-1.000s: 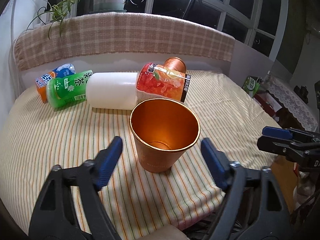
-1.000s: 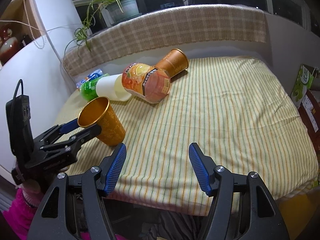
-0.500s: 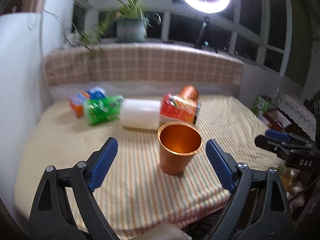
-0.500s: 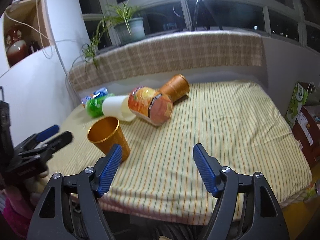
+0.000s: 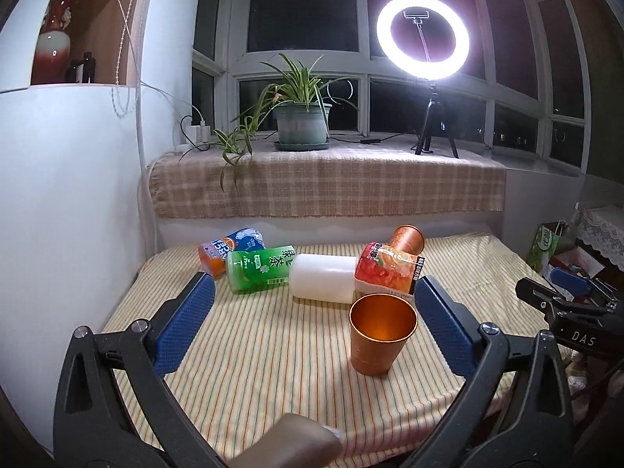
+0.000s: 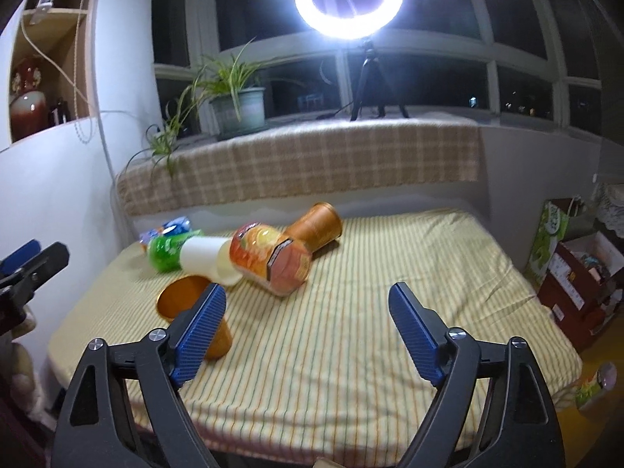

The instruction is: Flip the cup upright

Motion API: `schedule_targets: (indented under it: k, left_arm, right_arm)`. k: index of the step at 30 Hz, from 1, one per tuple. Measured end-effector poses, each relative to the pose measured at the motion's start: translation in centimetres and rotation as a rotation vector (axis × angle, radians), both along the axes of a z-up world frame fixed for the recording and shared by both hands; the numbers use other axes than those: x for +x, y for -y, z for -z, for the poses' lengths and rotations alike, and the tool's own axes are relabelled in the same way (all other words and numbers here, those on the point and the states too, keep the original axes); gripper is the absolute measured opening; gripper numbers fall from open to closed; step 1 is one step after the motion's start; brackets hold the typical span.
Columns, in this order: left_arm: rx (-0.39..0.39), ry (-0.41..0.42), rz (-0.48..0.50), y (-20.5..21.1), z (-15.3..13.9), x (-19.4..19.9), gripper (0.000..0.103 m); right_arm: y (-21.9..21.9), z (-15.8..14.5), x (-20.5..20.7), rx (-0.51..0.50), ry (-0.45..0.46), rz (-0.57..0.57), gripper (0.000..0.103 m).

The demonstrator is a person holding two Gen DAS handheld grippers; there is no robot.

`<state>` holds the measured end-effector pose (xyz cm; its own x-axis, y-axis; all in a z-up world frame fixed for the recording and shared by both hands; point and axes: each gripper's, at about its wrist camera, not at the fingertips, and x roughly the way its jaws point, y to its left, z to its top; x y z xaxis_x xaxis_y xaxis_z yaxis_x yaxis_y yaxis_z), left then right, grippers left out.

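A copper cup [image 5: 380, 333] stands upright, mouth up, on the striped cloth near the table's front; in the right wrist view the cup [image 6: 183, 299] is partly behind my right gripper's left finger. A second copper cup [image 5: 407, 238] lies on its side at the back, also seen in the right wrist view [image 6: 316, 225]. My left gripper [image 5: 312, 323] is open and empty, raised and drawn back from the upright cup. My right gripper [image 6: 306, 335] is open and empty, above the table's front.
An orange drink cup [image 5: 388, 271], a white cup [image 5: 323, 277], a green cup [image 5: 259, 268] and an orange-blue cup [image 5: 224, 247] lie on their sides in a row at the back. A plaid-covered sill [image 5: 323, 183] holds a potted plant [image 5: 302, 123] and a ring light [image 5: 423, 37]. Boxes [image 6: 573, 273] stand to the right.
Both grippers have pulled back and risen away from the table; the left gripper has left the upright copper cup standing. The cups have not moved.
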<state>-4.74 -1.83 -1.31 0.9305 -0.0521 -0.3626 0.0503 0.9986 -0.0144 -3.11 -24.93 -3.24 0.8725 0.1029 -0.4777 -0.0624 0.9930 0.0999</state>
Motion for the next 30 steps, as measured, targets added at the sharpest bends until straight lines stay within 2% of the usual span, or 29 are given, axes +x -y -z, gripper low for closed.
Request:
schedule_targets:
  k: [8,30]
  left_arm:
    - [-0.004,0.0,-0.01,-0.3,-0.2,-0.1,0.103]
    - [-0.007,-0.003,-0.021,-0.3,-0.4,0.4,0.103]
  right_arm:
    - [-0.2,0.1,0.3,-0.026,0.011,0.013,0.087]
    - [-0.2,0.7,1.1,-0.014,-0.013,0.016,0.087]
